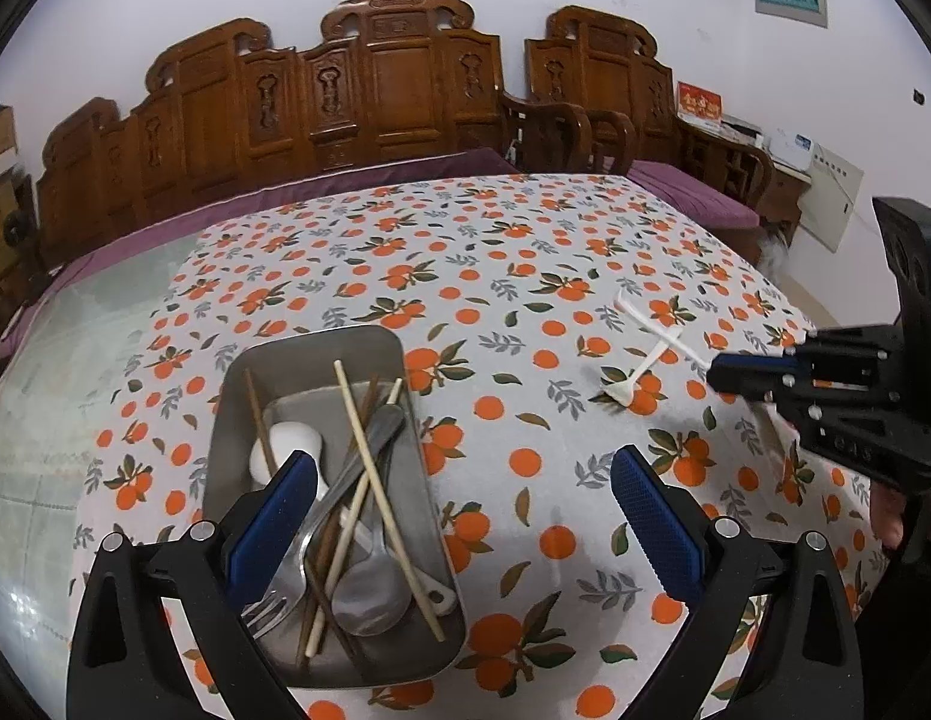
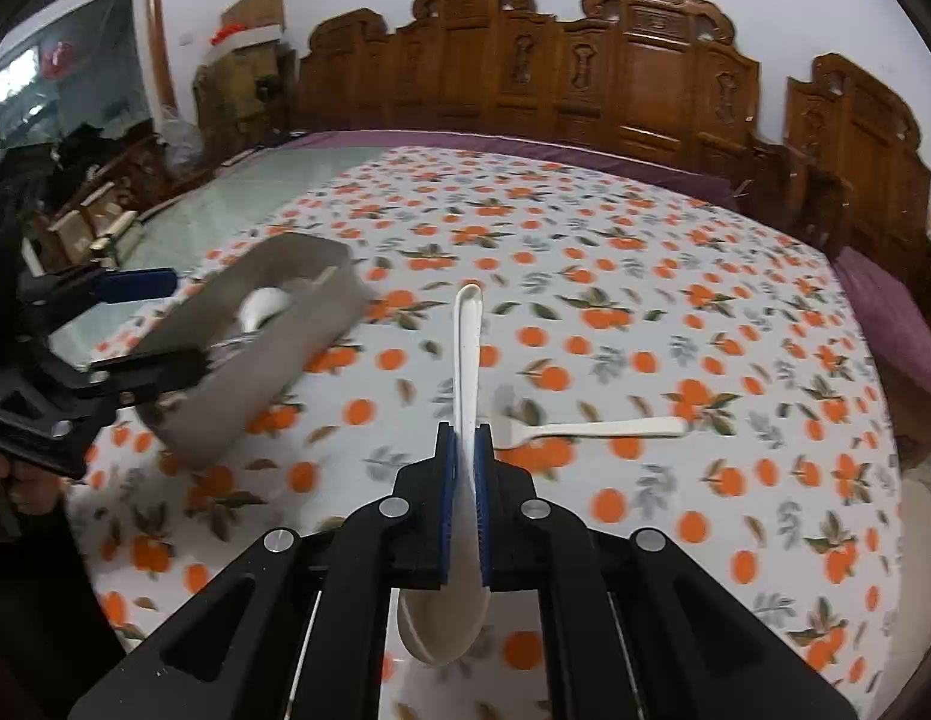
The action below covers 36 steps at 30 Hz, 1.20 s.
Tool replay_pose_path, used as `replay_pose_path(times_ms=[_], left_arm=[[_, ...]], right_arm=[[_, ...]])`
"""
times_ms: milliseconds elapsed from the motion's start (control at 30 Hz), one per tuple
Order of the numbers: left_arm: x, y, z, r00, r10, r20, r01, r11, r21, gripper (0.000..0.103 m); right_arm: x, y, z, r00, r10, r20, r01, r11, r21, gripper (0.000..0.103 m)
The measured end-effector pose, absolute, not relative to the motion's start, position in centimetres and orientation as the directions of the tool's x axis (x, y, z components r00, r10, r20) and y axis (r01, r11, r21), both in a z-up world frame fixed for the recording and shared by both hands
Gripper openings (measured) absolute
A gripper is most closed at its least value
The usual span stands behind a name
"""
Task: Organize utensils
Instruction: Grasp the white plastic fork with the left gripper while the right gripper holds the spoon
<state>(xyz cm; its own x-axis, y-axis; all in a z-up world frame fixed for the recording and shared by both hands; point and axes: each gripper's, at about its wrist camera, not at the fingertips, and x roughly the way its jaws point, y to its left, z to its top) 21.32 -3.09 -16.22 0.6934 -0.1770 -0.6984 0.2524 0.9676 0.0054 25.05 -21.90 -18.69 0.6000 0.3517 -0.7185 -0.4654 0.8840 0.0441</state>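
1. Room: table under an orange-print tablecloth (image 1: 525, 276), carved wooden benches (image 1: 369, 90) along the white wall behind it.
2. Left wrist view: metal tray (image 1: 417, 546) sits on the cloth, already holding chopsticks, a metal spoon, a fork and a white spoon, all piled crosswise.
3. Left gripper (image 1: 462, 516) hovers over the tray's right edge, jaws spread wide, nothing between them.
4. Same view, far right: right gripper (image 1: 720, 375) comes in from the side, jaws pressed together on a white spoon handle (image 1: 651, 324). A white plastic fork (image 1: 642, 369) lies on the cloth just under it; the two cross in this view.
5. Right wrist view: right gripper (image 2: 464, 450) pinches the white spoon (image 2: 468, 348) partway along, handle pointing away, bowl hanging down near the camera. Spoon looks clear of the table.
6. Same view: white fork (image 2: 585, 429) lies flat on the cloth just right of the fingers; tray (image 2: 267, 354) is off to the left, left gripper (image 2: 165, 324) beside it.
7. Step, as I judge it: spoon picked, carry to tray pending.
8. Next move needs a leftward carry over the tray, then release; fork remains afterwards.
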Motion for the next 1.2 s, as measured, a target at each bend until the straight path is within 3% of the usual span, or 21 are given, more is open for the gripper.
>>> replay_pose_path(times_ms=[233,300,467,733,867,1100,1200], left_arm=[[23.2,-6.0,-17.0,0.664,-0.222,-0.714,0.305,0.952,-0.012,0.094],[24.1,-7.4,-17.2,0.653,-0.234,-0.721,0.333,0.943,-0.004,0.084],[26.9,-11.1,-17.9,0.610,-0.259,-0.749,0.405,0.914,0.014,0.070],[30.7,-16.1,-20.4,0.505,-0.285,-0.815,0.510,0.860,0.016,0.057],[32.1,-17.5,-22.0,0.435,-0.291,-0.852,0.530,0.848,-0.019,0.036],[33.2,-18.8,-23.8,0.376,-0.268,-0.887,0.536,0.844,-0.028,0.022],[33.2,-19.0,-24.0,0.383,-0.257,-0.887,0.542,0.840,-0.010,0.022]], right_arm=[[27.2,-26.4,-20.5,0.620,0.235,-0.749,-0.360,0.933,-0.005,0.008],[27.8,-27.8,-21.2,0.612,0.208,-0.763,-0.333,0.943,-0.010,0.008],[28.9,-30.9,-22.8,0.587,0.174,-0.791,-0.267,0.964,0.014,0.008],[29.5,-33.8,-24.1,0.562,0.150,-0.813,-0.204,0.978,0.039,0.008],[29.6,-33.7,-24.4,0.554,0.145,-0.820,-0.208,0.978,0.031,0.008],[29.8,-33.3,-24.5,0.550,0.142,-0.823,-0.216,0.976,0.025,0.008],[29.8,-33.2,-24.6,0.548,0.140,-0.824,-0.216,0.976,0.022,0.008]])
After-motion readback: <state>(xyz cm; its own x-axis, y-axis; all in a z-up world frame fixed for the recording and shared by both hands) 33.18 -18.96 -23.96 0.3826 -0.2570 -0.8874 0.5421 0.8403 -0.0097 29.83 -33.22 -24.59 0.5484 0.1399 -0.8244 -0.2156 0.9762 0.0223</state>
